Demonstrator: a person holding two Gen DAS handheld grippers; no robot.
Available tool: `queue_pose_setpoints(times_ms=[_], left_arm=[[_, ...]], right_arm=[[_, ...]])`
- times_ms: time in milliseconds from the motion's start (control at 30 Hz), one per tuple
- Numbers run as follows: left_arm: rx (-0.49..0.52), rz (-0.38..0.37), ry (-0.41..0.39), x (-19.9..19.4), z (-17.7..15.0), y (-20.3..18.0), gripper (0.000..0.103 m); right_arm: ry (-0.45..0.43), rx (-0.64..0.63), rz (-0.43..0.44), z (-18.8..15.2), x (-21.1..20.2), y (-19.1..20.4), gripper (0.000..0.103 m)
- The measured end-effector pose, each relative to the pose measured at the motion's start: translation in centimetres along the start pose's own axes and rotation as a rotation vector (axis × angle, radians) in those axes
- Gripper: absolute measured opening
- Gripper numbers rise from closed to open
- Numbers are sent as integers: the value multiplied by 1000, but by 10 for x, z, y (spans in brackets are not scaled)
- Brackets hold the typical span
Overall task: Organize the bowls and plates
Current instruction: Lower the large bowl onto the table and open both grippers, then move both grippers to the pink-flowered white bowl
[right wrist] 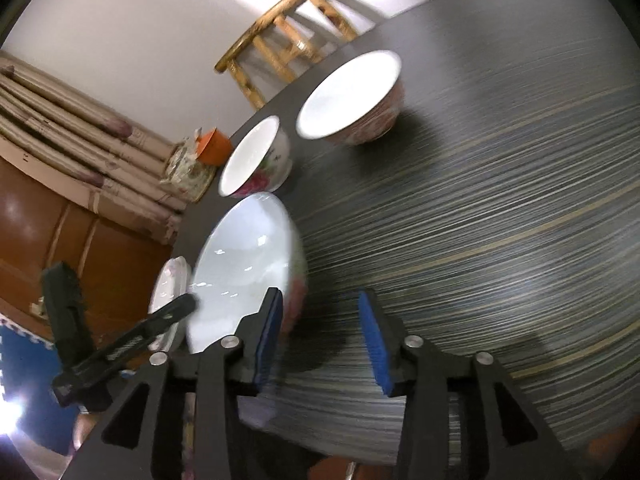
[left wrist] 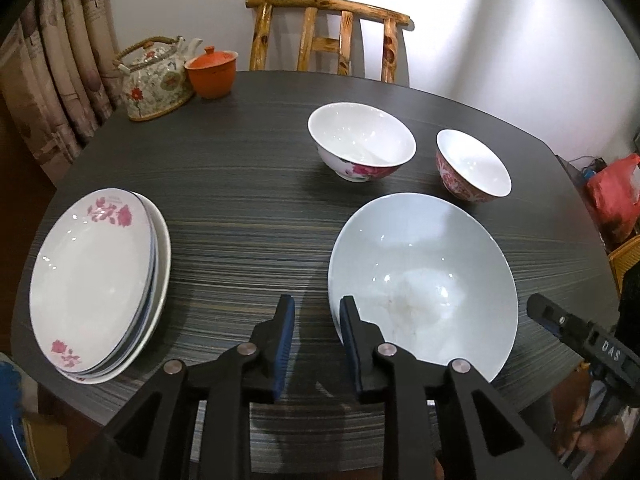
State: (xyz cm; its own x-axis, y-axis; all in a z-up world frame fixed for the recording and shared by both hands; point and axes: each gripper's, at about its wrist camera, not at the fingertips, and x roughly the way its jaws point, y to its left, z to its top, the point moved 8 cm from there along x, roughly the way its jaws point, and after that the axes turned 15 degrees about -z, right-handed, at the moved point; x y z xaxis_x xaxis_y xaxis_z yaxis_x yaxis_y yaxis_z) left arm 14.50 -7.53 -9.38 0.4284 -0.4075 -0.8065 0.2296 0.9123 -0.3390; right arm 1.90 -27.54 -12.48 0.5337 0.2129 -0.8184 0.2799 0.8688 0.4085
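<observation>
The jaws of the left gripper (left wrist: 316,316) are seen parted by a narrow gap, with only the dark striped table (left wrist: 240,208) between the blue pads; nothing is held. The right finger stands at the near left rim of the large pale bowl, but whether the pad touches the rim cannot be told. The jaws of the right gripper (right wrist: 320,312) are parted wider, and bare table is seen between them; the left finger lies just beside the outer wall of the same bowl.

From left to right in the left wrist view, a stack of white round plates with pink flower prints (left wrist: 96,280) is placed at the left edge of the table. At the far left corner a flowered ceramic teapot with a wrapped handle (left wrist: 156,80) is found, and an orange lidded clay cup (left wrist: 211,72) just beside it. A wooden chair (left wrist: 328,36) stands behind the table. Near the middle, a white bowl with a pink rose on its side (left wrist: 360,140) is set. In front of it sits the large pale blue-white bowl (left wrist: 420,280), upright and empty. At the right, a smaller bowl with a red patterned outside (left wrist: 472,166) is placed, apart from the others.
</observation>
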Motion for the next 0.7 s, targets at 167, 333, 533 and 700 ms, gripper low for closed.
queue_pose_setpoints(times_ms=[167,333,533,700], left_arm=[[-30,-18,-27,-10,2,-3,25],[-4,-57,-44,-19,14,-23,26],[2,-163,-33,-15,41,-60,34],[8,-247,5,6,64,-95,35]], right_arm=[[-66,88,-27,7,-8,-37,39],[-185,26,-167,10,-12,-64,39],[-188,27,-169,8,-7,-78,39],[-205,44,-133,8,-9,-83,39]])
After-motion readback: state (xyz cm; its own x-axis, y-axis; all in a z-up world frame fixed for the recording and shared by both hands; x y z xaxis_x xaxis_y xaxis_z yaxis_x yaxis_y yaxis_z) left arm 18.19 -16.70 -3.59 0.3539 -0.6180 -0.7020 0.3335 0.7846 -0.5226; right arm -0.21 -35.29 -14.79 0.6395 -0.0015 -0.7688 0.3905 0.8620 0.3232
